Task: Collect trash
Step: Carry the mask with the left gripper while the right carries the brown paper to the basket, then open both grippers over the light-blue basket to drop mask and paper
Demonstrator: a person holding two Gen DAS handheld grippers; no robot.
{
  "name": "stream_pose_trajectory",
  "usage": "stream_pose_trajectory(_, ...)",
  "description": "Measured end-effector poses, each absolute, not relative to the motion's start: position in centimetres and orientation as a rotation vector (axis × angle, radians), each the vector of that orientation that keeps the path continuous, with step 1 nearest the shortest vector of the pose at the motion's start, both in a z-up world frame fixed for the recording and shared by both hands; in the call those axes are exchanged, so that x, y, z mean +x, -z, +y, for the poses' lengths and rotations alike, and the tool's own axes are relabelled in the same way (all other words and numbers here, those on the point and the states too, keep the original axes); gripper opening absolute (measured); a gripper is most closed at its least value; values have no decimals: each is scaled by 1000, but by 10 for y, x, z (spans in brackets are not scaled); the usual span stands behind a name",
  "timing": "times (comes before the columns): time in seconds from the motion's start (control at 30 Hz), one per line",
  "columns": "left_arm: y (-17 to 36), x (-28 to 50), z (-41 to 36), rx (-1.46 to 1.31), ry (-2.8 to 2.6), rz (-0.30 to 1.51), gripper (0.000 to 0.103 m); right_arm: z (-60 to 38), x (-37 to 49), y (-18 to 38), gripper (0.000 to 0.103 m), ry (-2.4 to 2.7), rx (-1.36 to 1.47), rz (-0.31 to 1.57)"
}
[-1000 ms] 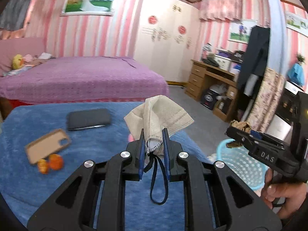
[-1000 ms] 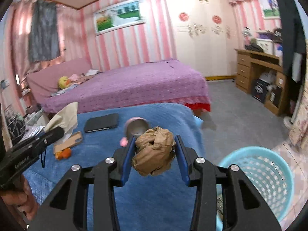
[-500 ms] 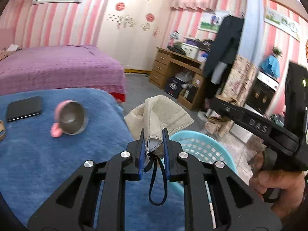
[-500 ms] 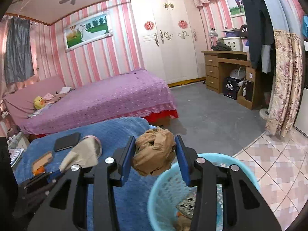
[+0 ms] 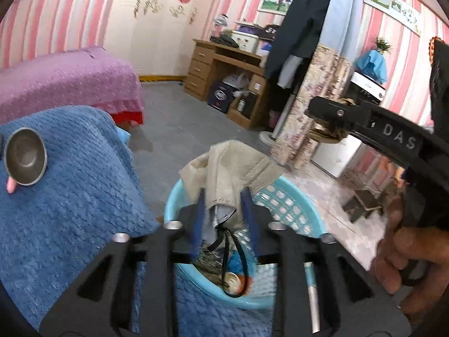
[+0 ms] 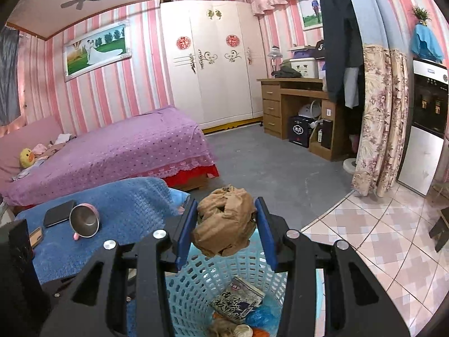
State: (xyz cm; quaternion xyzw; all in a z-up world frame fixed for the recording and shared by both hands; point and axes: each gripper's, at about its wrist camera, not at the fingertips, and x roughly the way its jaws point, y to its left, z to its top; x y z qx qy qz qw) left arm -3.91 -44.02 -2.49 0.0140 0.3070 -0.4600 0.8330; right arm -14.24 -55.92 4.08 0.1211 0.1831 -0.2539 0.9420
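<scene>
Left wrist view: the left claw [image 5: 223, 196], jaws opening, has the beige face mask [image 5: 224, 168] loose between them, above the blue basket [image 5: 294, 205] beside the blue-covered counter [image 5: 70, 210].

Right wrist view: the right claw [image 6: 226, 219] grips crumpled brown paper [image 6: 224, 221] over the basket [image 6: 202, 275].

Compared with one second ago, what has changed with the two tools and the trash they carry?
Both tools swung from above the blue blanket to above the light blue basket. The left tool is opening its jaws, and the face mask between them is coming free. The right tool stays clamped on the crumpled brown paper. The metal bowl has not moved.
</scene>
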Motion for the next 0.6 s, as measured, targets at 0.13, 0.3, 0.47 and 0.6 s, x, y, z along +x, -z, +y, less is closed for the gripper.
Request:
stream_pose_trajectory(0.13,26,-35,-437,7,975,661,70,-558,-140,-39,43,496,258,381)
stream_pose_trajectory(0.3,19,-22,-412,-22,911,661,75,-552,-132,-39,44,477,243,395)
stream_pose_trajectory(0.47,5,-6,-369,-60,826,641,75,-549,-124,-33,44,453,246,437)
stream_pose_trajectory(0.6,-11,3,-320,-61,726,592,75,-548,-124,-33,44,457,262,439)
